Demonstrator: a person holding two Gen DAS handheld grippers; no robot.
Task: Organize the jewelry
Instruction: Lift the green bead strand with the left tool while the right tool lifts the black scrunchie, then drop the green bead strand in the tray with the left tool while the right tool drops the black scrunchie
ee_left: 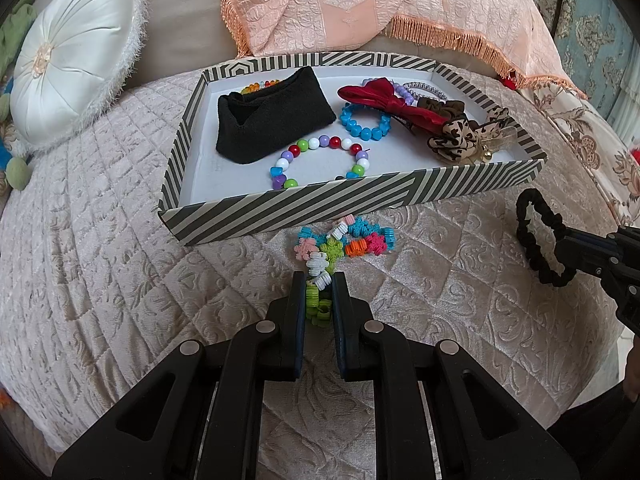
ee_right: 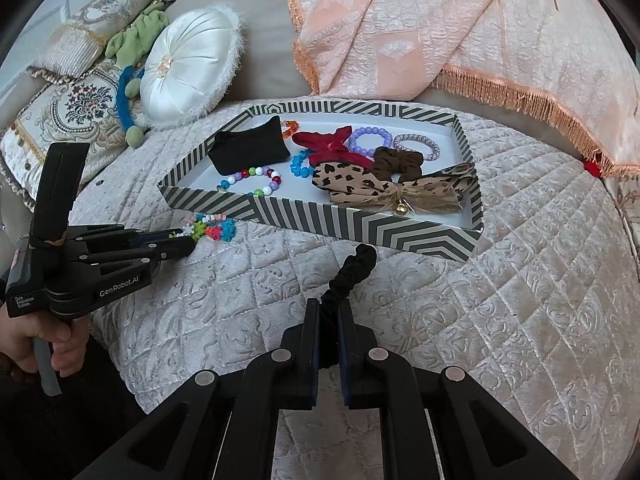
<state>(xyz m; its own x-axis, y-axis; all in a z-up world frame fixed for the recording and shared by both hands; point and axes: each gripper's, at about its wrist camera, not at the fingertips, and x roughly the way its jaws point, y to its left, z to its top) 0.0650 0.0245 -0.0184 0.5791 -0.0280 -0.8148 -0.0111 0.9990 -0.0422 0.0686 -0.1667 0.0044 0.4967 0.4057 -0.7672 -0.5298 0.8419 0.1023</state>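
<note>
Both claws are clamped, the left gripper [ee_left: 318,280] on a limp, light flower bracelet [ee_left: 344,240], the right gripper [ee_right: 329,308] pinching a soft black scrunchie [ee_right: 354,266] by its edge.

Flower bracelet [ee_left: 340,246], black scrunchie [ee_right: 352,270] — outside tray [ee_left: 280,208]

A pale pink quilted velvet bedspread [ee_left: 120,272] spreads under and ahead of the left hand-held gripper [ee_left: 318,280]. Far ahead of it to the left, a round white satin cushion with a fuzzy fringe [ee_left: 76,56] leans upright. Far ahead, a peach embossed throw with orange tassel fringe [ee_left: 360,4] drapes down. Ahead-left of the right hand-held gripper [ee_right: 329,306], a green plush toy [ee_right: 136,36] lies against a floral embroidered cushion [ee_right: 68,112].
</note>
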